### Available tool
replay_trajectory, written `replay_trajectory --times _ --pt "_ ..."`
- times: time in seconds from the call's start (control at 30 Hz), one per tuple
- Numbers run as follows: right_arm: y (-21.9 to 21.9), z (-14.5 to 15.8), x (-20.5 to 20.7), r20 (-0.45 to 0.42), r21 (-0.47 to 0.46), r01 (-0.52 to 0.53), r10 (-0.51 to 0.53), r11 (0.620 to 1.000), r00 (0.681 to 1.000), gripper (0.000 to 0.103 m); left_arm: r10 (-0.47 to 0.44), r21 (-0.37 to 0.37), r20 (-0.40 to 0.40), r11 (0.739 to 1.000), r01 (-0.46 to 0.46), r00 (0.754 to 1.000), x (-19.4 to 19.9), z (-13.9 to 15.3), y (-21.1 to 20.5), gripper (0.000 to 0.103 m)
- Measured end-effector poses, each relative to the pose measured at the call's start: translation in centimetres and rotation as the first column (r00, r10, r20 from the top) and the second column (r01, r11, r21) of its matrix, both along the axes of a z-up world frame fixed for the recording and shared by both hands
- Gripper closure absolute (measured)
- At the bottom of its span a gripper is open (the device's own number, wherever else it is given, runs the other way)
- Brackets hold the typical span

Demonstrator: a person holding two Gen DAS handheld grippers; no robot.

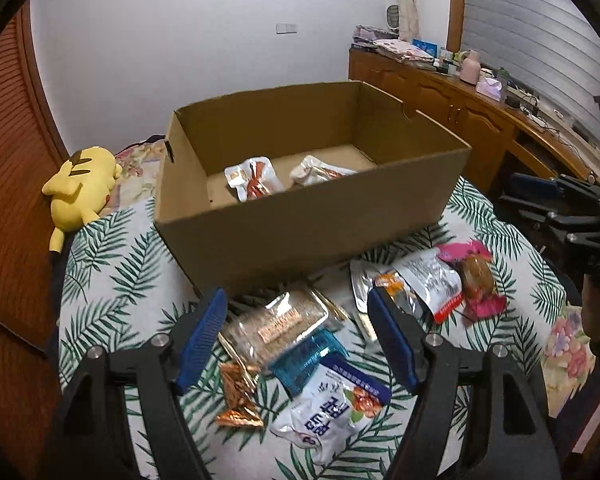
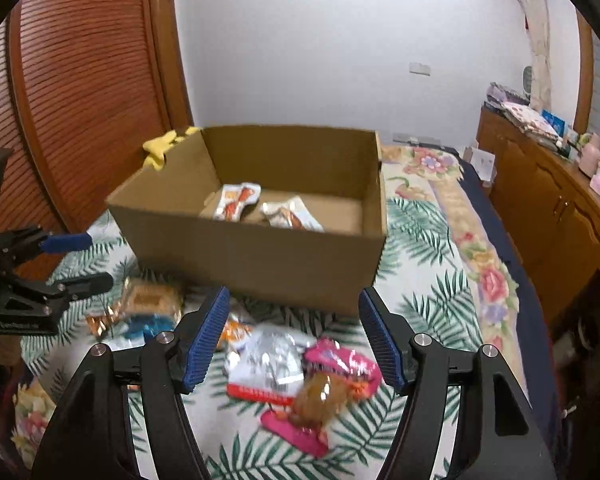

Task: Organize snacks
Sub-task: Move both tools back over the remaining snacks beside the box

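A cardboard box [image 1: 300, 236] [image 2: 260, 260] stands on the bed with two snack packets [image 1: 254, 178] [image 2: 236, 198] inside. Loose snacks lie in front of it: a clear oat-bar pack [image 1: 276, 326], a teal packet [image 1: 308, 360], a white packet [image 1: 332, 408], gold wrappers [image 1: 238, 396], a white-and-red packet [image 1: 430, 284] [image 2: 268, 368] and a pink packet [image 1: 476, 280] [image 2: 332, 384]. My left gripper [image 1: 296, 344] is open and empty over the oat-bar pack. My right gripper [image 2: 294, 340] is open and empty over the white-and-red and pink packets.
A yellow plush toy [image 1: 82, 188] lies left of the box by the wooden wardrobe [image 1: 8, 184]. A wooden dresser [image 1: 452, 112] with clutter stands to the right. The leaf-print bedspread [image 1: 112, 280] covers the bed.
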State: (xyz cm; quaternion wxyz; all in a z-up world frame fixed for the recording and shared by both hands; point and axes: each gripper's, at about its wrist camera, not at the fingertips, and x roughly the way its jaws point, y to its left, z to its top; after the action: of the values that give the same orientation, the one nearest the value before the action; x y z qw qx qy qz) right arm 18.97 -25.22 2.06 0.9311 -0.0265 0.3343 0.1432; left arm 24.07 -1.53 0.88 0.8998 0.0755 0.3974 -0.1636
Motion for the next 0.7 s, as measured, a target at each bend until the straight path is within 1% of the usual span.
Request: replay_trajectory --times 0.1,0.17,0.27,0.4,0.53,0.7 --pt "0.0 -1.5 -0.3 -0.023 -0.013 0.006 -0.006 1.0 1.0 0.033 0.002 -0.003 -0.006 1.0 -0.002 1.0 -0.5 -0.8 0.2 0.029" --pt "-0.2 -2.6 -0.4 -0.039 -0.013 0.01 -0.01 1.0 0.999 0.029 -0.004 -0.003 -0.006 1.0 0.004 1.0 -1.0 -1.6 0.3 0.029" --pt "-0.3 -4.0 -0.2 -0.054 -0.04 0.03 -0.032 0.999 0.998 0.029 0.005 0.011 -0.003 1.0 -0.005 1.0 -1.3 -2.5 0.6 0.03" --pt "-0.8 -6.0 0.2 -0.095 -0.041 0.05 -0.053 0.998 0.994 0.029 -0.001 0.007 -0.014 1.0 0.001 1.0 -1.8 -3.7 1.1 0.03" --pt "-1.3 -7.6 0.5 -0.115 -0.062 0.075 -0.081 0.995 0.99 0.029 -0.038 0.002 -0.041 0.999 0.038 0.998 -2.7 -4.7 1.5 0.03" --pt "-2.3 -9.1 0.8 -0.148 -0.037 0.098 -0.102 0.994 0.984 0.029 -0.087 -0.011 -0.102 0.996 0.087 0.991 -3.4 -5.7 1.9 0.03"
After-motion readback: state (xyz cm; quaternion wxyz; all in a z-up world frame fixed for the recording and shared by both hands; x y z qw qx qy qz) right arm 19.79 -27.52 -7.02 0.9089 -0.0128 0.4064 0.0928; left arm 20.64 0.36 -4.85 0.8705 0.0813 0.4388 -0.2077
